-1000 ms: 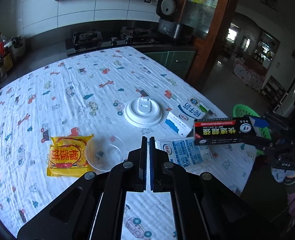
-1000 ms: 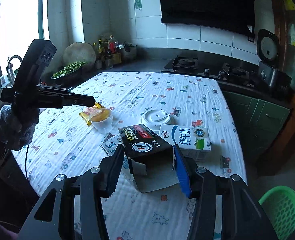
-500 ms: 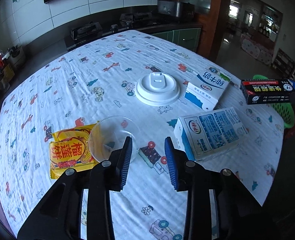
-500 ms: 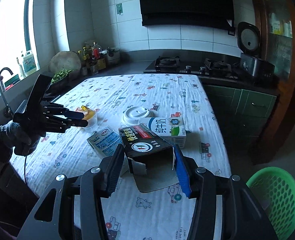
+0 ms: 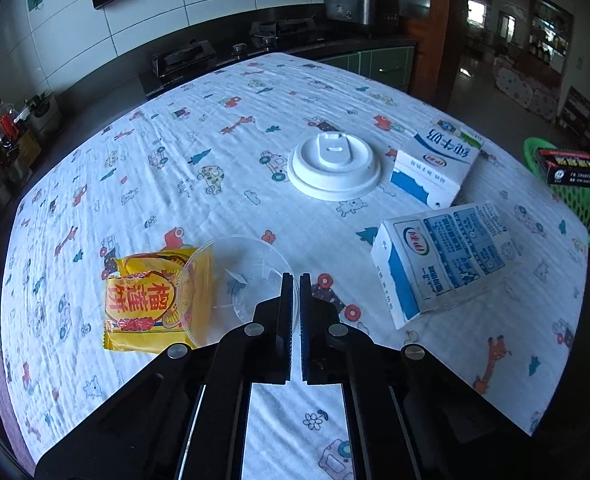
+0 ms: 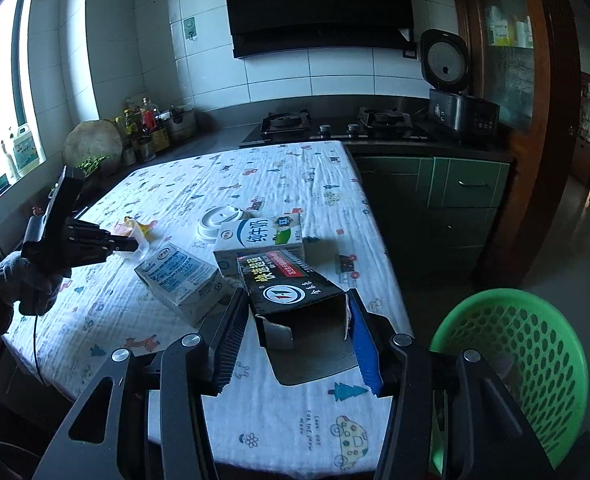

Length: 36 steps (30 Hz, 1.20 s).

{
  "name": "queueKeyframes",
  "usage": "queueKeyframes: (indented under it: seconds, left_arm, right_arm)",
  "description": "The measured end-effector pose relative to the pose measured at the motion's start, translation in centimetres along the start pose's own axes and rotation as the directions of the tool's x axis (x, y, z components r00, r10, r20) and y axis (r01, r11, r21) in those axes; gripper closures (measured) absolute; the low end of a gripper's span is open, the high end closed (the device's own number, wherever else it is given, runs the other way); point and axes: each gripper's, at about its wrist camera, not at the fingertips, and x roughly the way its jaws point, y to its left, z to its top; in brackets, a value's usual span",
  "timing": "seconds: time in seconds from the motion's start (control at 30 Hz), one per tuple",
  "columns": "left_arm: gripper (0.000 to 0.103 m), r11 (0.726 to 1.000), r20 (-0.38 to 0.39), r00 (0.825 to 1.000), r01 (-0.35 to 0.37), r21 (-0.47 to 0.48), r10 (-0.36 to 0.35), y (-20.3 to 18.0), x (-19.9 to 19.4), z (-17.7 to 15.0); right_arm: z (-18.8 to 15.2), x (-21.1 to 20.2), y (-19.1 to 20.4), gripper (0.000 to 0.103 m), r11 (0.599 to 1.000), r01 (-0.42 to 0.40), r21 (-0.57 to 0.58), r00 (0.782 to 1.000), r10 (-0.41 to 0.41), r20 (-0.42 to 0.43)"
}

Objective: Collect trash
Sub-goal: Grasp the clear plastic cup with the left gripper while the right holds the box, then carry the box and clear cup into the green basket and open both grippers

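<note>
Progress, judged from the table: little is collected, most trash is still out.

Left to right in the left wrist view: the yellow snack wrapper (image 5: 147,304) lies at 9 o'clock of the left gripper (image 5: 294,286), partly under the clear plastic cup (image 5: 235,280). The left gripper's jaws have just been closing and now stand pressed together on the cup's near rim (the thin wall appears pinched between the pads); the cup is not lifted. The white lid (image 5: 334,168) lies at 12 o'clock, uncollected. The two milk cartons (image 5: 441,256) sit at 2 o'clock, untouched.

The right gripper (image 6: 295,328) clamps the torn black carton (image 6: 295,292) off the table edge. The green basket (image 6: 511,364) stands at 4 o'clock of it; no trash can be made out inside.

Left to do: drop the carton, then five more items
</note>
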Motion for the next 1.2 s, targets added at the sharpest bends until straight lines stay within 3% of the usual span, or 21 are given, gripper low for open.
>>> queueKeyframes:
  seconds: [0.13,0.23,0.5,0.77,1.1,1.2]
  left_arm:
    - [0.101,0.996,0.049,0.996,0.078,-0.054,-0.075,-0.2,-2.8,0.4]
    - [0.101,0.99,0.096,0.987,0.135,-0.043,-0.13,-1.9,-5.0,1.2]
    - [0.101,0.944,0.155,0.932,0.324,0.057,-0.329,-10.6,-7.8,4.1]
    - [0.102,0.883,0.101,0.88,0.449,0.139,-0.464,-20.4,-4.8,7.6]
    - [0.102,0.822,-0.009,0.844,0.524,0.223,-0.536,-31.1,0.6,11.2]
    - [0.102,0.805,-0.044,0.831,0.549,0.223,-0.554,-33.8,2.7,12.0]
  right_arm:
    - [-0.7,-1.2,-1.4,0.055,0.999,0.032,0.035,0.999,-0.033,0.01]
    - [-1.4,-2.4,-3.1,0.055,0.994,0.072,0.078,0.997,-0.073,0.018]
    - [-4.0,-5.4,-9.1,0.055,0.952,0.241,0.19,0.97,-0.241,-0.02]
    - [-6.9,-6.0,-14.8,0.055,0.891,0.381,0.247,0.925,-0.365,-0.107]
    - [-10.6,-3.9,-20.9,0.054,0.826,0.464,0.32,0.883,-0.402,-0.241]
    - [-10.9,-3.4,-21.8,0.054,0.822,0.476,0.311,0.875,-0.406,-0.265]
